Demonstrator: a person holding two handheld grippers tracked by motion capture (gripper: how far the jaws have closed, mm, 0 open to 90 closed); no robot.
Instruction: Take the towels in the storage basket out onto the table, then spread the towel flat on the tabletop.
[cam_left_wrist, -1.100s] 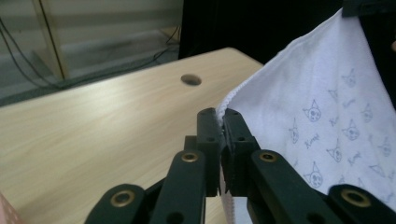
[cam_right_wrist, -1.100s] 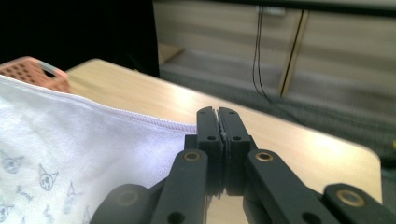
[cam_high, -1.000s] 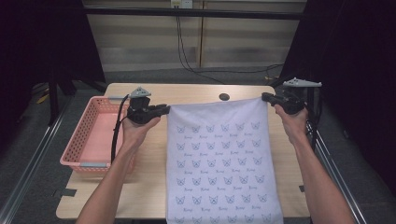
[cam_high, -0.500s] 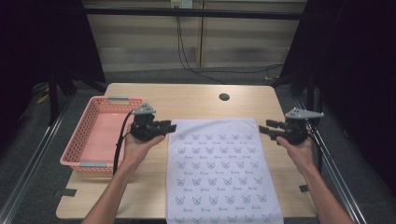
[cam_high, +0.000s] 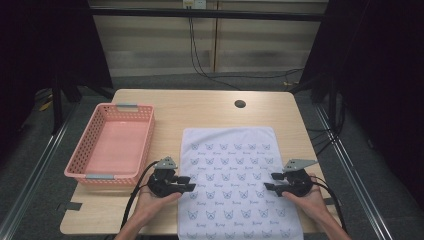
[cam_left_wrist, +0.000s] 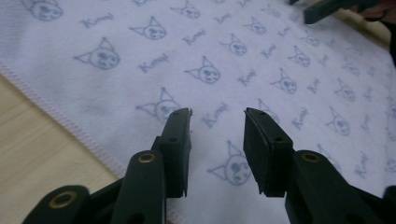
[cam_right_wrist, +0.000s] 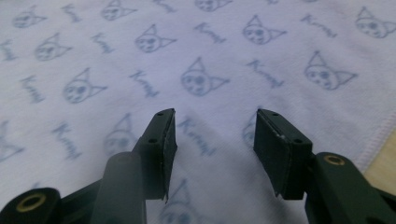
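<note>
a: what's new with the left hand-held gripper (cam_high: 186, 184)?

b: it was clamped on a far corner of the towel (cam_high: 235, 170) a second ago, holding the cloth up over the desk (cam_high: 210, 107). now its jaws have just been opening and nothing sits between them; it hangs released over the towel's left edge, well nearer the person.

a: and the right hand-held gripper (cam_high: 270, 182)?

b: same story. it let go of the other corner, its jaws stand apart with only cloth beneath them, and it has come down to the towel's right edge.

a: so where's the towel?

b: flat on the desk, just right of the pink basket (cam_high: 90, 165) and apart from it, its near end hanging over the desk edge toward the person. half a second ago it was already down, so i'd judge the spreading step done and a fold or a fresh grab of the side edges next.

a: what's it made of?

b: soft, slightly fuzzy white fabric with a stitched hem, printed in rows of pale blue cat-like faces and small script. rectangular, lying smooth. the basket left of it is rigid lattice plastic with grey handles, empty. the desk is light wood grain with a round cable hole (cam_high: 240, 104) beyond the towel. the jaws are black, blocky, with flat pads.
</note>
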